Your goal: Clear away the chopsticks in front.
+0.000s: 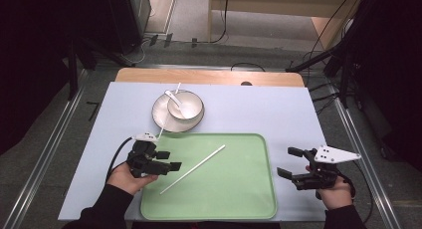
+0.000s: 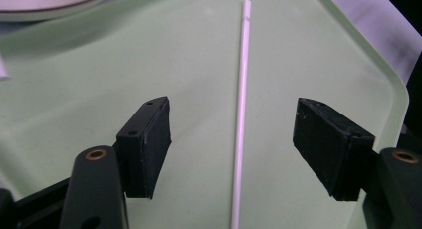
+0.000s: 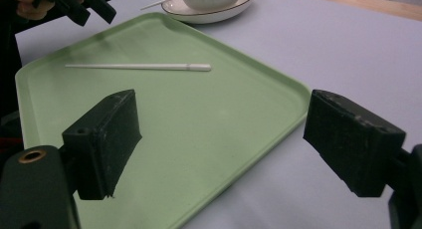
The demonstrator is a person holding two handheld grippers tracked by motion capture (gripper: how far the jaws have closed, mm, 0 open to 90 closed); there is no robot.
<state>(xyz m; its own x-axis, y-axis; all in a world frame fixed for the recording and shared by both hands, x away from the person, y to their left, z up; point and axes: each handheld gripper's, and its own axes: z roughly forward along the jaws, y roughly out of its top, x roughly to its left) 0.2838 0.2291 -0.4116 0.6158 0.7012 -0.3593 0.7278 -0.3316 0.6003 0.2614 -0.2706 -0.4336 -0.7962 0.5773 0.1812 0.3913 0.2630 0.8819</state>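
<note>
A thin white stick (image 1: pixel 193 169) lies slantwise on the green tray (image 1: pixel 239 199). My left gripper (image 1: pixel 170 160) hovers over the tray's left edge, open. In the left gripper view the stick (image 2: pixel 242 114) lies on the tray (image 2: pixel 74 89) below the gap of that gripper (image 2: pixel 234 114), and neither pad touches it. My right gripper (image 1: pixel 288 162) is open just off the tray's right edge, with nothing in it. In the right gripper view that gripper (image 3: pixel 221 119) looks across the tray (image 3: pixel 199 139) at the stick (image 3: pixel 139 66) and the left gripper (image 3: pixel 79 5).
Beyond the tray a white bowl (image 1: pixel 185 105) with a white spoon (image 1: pixel 175 98) sits on a plate (image 1: pixel 161 117). Another thin white stick (image 1: pixel 160 134) rests by the plate's near edge. A pale mat (image 1: pixel 278 109) covers the table, with a wooden strip at the far edge.
</note>
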